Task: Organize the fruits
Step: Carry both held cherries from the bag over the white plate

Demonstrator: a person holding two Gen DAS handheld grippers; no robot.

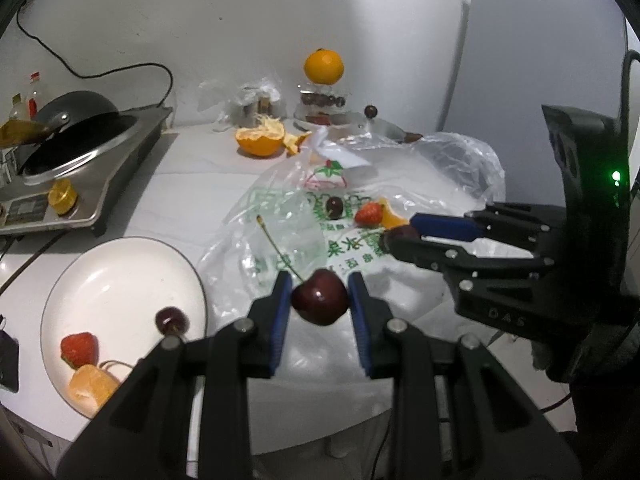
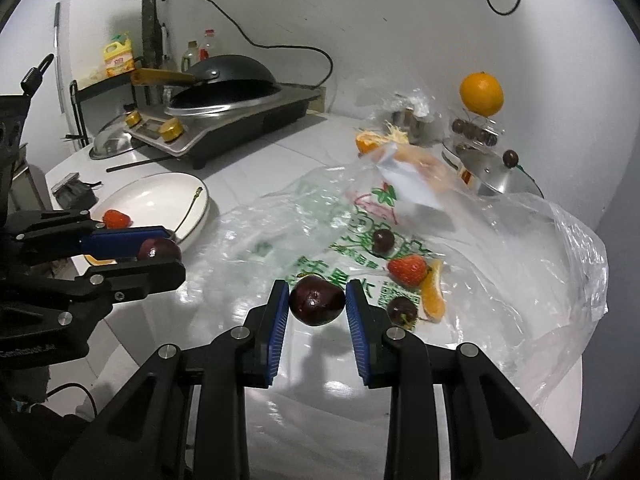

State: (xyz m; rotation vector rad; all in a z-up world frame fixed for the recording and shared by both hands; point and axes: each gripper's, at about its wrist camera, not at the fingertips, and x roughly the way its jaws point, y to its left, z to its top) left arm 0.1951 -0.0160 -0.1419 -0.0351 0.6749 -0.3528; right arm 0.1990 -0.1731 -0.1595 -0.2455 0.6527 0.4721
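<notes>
Left gripper: blue pads closed on a dark cherry, stem slanting to upper left; held clear above the white counter, lower centre of the left wrist view. Right gripper: pads pinching a second dark cherry, no stem visible, held above the near edge of the clear plastic bag. White plate, lower left of the left view: holds a cherry, a strawberry and an orange segment; its centre and upper half bare; its lower rim cut off behind the gripper's linkage. Bag, centre right: a loose cherry, a strawberry and an orange wedge lie on its green print; a further cherry shows in the right view only. Open room: a strip of bare counter between plate and bag, and between plate and the induction cooker at upper left, which carries a tilted black wok. Counter's front edge curves off at the bottom of both views. Back wall, upper centre: a half-peeled orange; a whole orange atop a clear container, contents hard to make out; crumpled wrapping obscuring jars beside it.
</notes>
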